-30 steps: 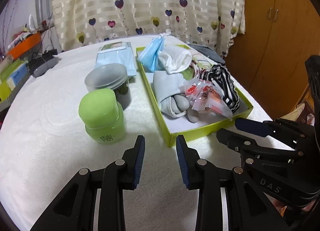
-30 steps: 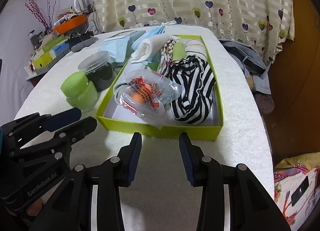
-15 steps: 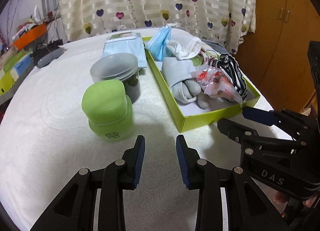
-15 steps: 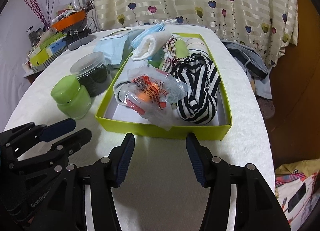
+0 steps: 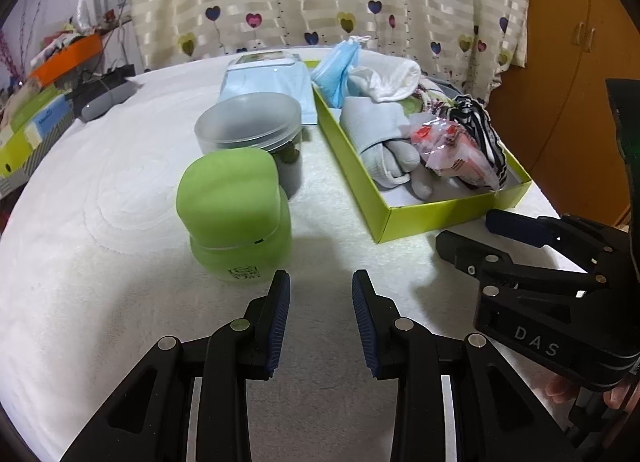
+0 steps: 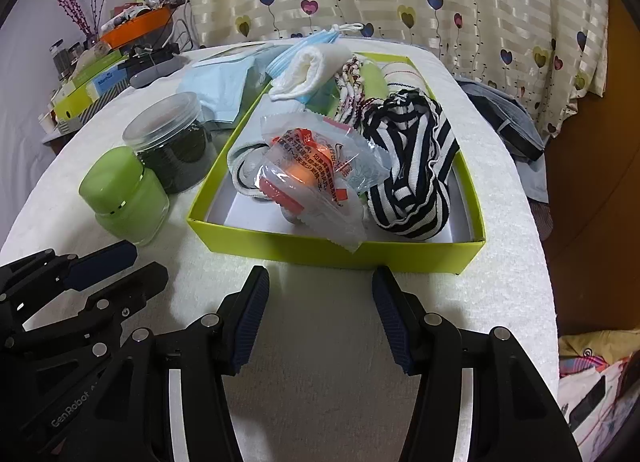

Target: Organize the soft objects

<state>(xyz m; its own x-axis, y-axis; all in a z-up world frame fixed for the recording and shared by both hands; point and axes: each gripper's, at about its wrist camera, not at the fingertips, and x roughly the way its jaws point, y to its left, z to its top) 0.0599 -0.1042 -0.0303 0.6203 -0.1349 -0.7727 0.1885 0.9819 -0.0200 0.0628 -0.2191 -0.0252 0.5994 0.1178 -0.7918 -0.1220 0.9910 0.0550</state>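
A lime-green box [image 6: 332, 250] [image 5: 440, 215] on the white table holds soft things: a black-and-white striped cloth [image 6: 412, 165], a crinkly plastic packet [image 6: 312, 177] with something orange inside, a folded white cloth [image 6: 308, 69], a blue face mask [image 6: 304, 45] and a grey sock [image 5: 376, 133]. My right gripper [image 6: 320, 278] [image 5: 472, 238] hovers just in front of the box's near wall, open wide and empty. My left gripper [image 5: 320, 282] [image 6: 132, 266] is to its left, partly open and empty, close to a green jar [image 5: 236, 213].
A clear-lidded jar [image 5: 256, 129] with dark contents stands behind the green jar [image 6: 124, 197]. A pale blue packet [image 5: 268, 81] lies beyond it. Cluttered boxes and an orange tray [image 6: 136, 23] fill the far left. The table edge drops off on the right toward a bag [image 6: 592, 382].
My right gripper's jaws have spread noticeably wider. In the left wrist view, the green jar now sits larger and nearer the left gripper's fingers.
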